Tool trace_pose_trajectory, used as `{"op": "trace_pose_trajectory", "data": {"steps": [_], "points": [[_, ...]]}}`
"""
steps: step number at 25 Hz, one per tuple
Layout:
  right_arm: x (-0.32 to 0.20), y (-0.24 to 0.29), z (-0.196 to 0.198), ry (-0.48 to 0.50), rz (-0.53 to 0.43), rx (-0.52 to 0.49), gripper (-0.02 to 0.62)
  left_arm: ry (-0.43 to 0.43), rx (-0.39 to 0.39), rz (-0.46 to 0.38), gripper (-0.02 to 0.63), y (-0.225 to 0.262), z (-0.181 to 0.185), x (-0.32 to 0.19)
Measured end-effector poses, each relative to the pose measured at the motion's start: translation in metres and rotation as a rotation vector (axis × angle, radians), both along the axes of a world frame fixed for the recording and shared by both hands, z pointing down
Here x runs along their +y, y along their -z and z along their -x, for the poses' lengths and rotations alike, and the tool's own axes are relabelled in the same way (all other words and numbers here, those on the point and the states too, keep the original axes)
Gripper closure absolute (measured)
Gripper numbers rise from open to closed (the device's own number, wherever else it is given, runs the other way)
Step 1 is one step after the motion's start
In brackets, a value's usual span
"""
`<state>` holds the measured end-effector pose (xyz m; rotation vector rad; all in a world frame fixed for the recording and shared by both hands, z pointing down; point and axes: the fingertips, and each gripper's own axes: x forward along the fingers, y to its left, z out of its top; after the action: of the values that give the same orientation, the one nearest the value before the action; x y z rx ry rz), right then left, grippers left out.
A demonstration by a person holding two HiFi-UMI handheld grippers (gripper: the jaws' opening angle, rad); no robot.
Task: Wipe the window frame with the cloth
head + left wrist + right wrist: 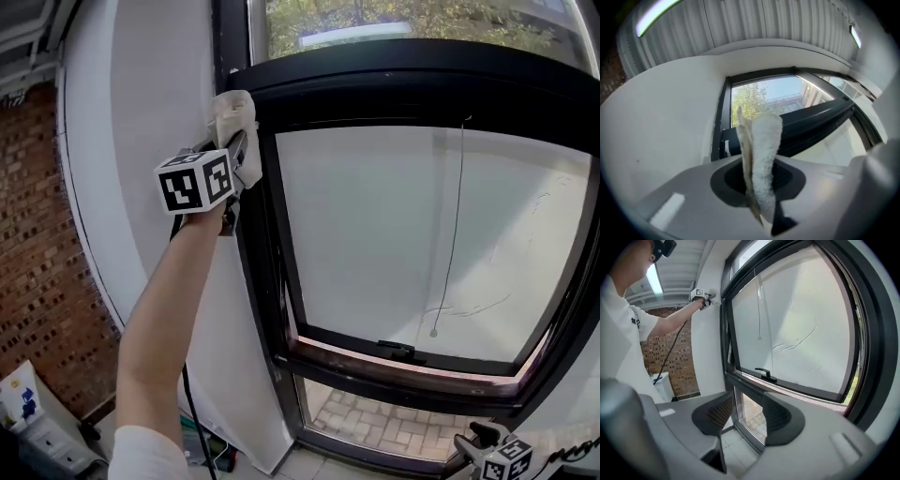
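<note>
Cloth [234,117] is pressing on the upper left corner of the window frame [394,89] in the head view, left gripper [236,142] holding it, right gripper [483,441] hanging low; left gripper view: 2 jaws are pinching the cloth; right gripper view: jaws are standing spread, empty.

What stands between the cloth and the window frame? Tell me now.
Nothing visible. The left tool holds the cloth right at the window frame, at its upper left corner, seemingly against it.
</note>
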<state>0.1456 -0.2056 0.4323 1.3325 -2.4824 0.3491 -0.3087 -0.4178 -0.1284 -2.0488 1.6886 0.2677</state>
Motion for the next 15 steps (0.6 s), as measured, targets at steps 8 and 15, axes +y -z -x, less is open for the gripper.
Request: {"op": "trace_pose_trajectory", "data": {"steps": [8,15], "points": [[0.0,-0.008,0.004,-0.082,0.002,-0.036,0.399,-0.081,-0.021,0.012,0.514,0.03,-0.045,-0.044],[0.013,-0.019,-0.033,-0.172,0.009,-0.032,0.399,-0.184,-0.062,-0.017,0.514,0.027,-0.117,-0.03]]}}
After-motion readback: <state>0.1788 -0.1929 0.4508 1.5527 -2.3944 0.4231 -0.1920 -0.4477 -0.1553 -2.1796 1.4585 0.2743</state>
